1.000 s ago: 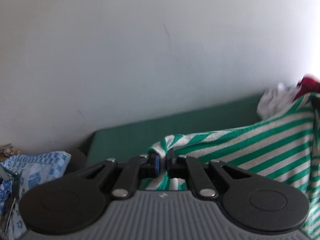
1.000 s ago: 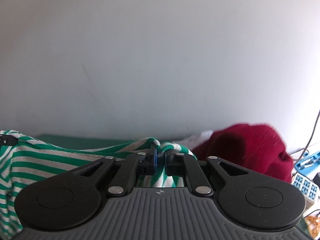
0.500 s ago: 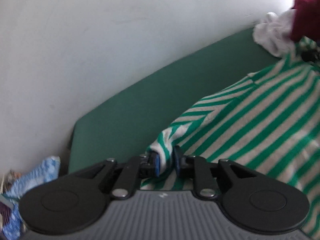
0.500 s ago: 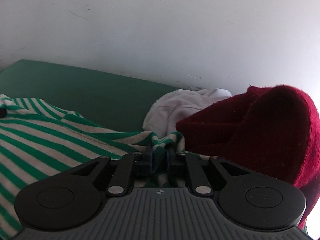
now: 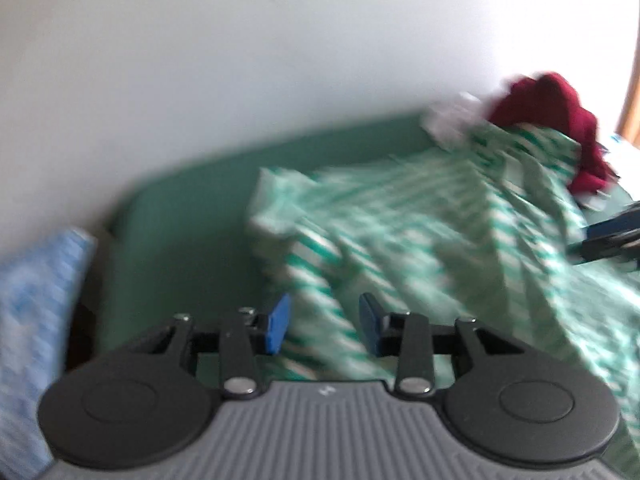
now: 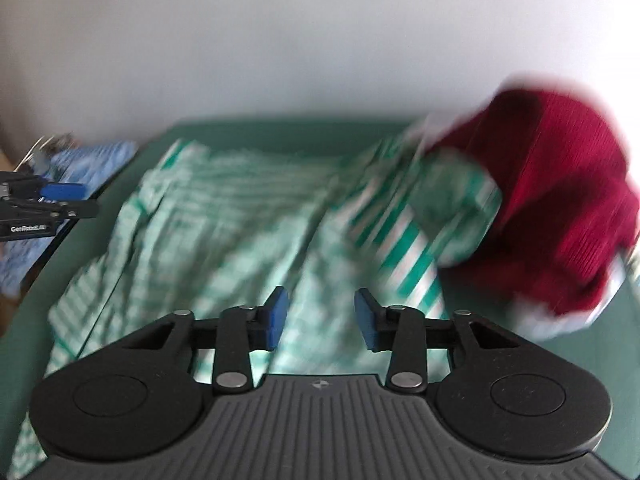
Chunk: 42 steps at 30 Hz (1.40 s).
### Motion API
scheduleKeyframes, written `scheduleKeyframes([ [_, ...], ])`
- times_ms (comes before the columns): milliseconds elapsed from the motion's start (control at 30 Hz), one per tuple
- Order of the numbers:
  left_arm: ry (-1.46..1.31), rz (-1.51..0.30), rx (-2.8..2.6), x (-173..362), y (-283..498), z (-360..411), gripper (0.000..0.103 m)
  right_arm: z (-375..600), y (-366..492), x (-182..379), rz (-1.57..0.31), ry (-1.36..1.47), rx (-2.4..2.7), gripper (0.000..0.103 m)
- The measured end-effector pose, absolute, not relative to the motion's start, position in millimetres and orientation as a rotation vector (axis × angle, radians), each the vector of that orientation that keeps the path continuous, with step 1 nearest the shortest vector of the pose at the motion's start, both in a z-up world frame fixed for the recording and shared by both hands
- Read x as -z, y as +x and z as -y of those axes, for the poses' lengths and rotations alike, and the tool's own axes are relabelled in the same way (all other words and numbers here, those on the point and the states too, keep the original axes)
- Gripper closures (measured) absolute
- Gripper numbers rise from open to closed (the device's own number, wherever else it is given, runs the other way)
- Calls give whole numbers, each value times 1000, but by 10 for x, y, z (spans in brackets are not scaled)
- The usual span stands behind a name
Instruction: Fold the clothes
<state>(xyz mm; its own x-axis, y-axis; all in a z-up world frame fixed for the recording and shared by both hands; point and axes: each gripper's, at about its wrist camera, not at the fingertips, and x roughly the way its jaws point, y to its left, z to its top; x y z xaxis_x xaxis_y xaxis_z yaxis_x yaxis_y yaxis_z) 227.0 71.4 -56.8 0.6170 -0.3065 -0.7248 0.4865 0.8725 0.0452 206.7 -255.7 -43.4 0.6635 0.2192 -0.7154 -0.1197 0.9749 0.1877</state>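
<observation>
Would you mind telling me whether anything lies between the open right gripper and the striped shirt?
Nothing visible does: the right gripper has the striped shirt directly ahead. The red garment sits off to the right.

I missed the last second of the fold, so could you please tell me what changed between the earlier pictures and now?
Both grippers let go. The left hand-held gripper and right hand-held gripper, each clamped on a corner of the green striped shirt a second ago, now stand open. The shirt, held up before, has dropped onto the green surface. The red garment and blue patterned cloth stayed where they were.
</observation>
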Motion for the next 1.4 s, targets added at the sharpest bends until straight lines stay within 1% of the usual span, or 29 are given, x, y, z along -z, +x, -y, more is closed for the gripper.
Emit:
scheduleKeyframes([
  [33,272,-786,466,681,2196,-628,58,2523,2022,504,-844,137,-197,68],
  [133,337,-800,455,942,2024,-476,58,2398,1833,659,-889,90,-157,59],
  [200,353,-817,447,1037,1972,-470,58,2386,1757,784,-885,75,-143,60],
  [233,363,-818,433,1075,1970,-480,57,2377,1720,813,-850,55,-131,66],
  [267,374,-819,419,1114,1968,-489,55,2356,1675,805,-838,24,-109,85],
  [300,384,-820,405,1151,1965,-500,54,2339,1662,809,-827,-10,-79,96],
  [333,384,-818,393,1140,1952,-537,50,2378,1647,801,-822,-10,-50,103],
  [400,386,-803,383,1142,1938,-608,45,2457,1616,782,-813,-9,8,103],
  [500,426,-757,360,1139,1885,-698,44,2710,1520,685,-784,8,124,103],
  [533,431,-742,352,1134,1864,-732,40,2803,1492,664,-775,27,159,103],
  [567,440,-731,330,1135,1845,-766,36,2857,1432,631,-776,35,184,102],
  [600,449,-720,307,1137,1826,-799,30,2912,1372,599,-777,43,210,97],
  [633,452,-711,289,1148,1824,-831,29,2956,1312,569,-777,49,231,93],
  [700,445,-700,248,1103,1780,-916,29,2797,1202,585,-770,16,146,78],
  [733,441,-694,228,1081,1759,-958,29,2718,1146,593,-767,0,103,60],
  [767,437,-688,208,1058,1737,-1001,29,2639,1091,601,-763,-16,61,47],
  [833,411,-697,159,1032,1741,-1095,29,2480,980,617,-754,-49,-24,37],
  [900,366,-740,112,1029,1783,-1197,30,2324,874,637,-744,-82,-104,36],
  [933,325,-769,101,1022,1798,-1256,30,2282,884,688,-751,-112,-85,39],
  [1000,250,-818,71,1010,1811,-1359,30,2417,946,715,-766,-102,-45,73],
  [1033,231,-825,52,1009,1796,-1382,31,2544,961,689,-759,-88,-16,86],
  [1067,224,-834,38,1029,1780,-1387,30,2672,976,662,-752,-75,12,92],
  [1167,202,-859,-5,1089,1731,-1402,27,3054,1021,582,-729,-34,97,93],
  [1267,196,-875,-47,1158,1676,-1361,27,3436,1067,502,-706,7,181,94],
  [1367,230,-848,-91,1162,1588,-1258,26,3818,1112,422,-681,48,265,96],
  [1400,229,-849,-101,1165,1591,-1247,24,3945,1127,395,-673,62,293,96],
])
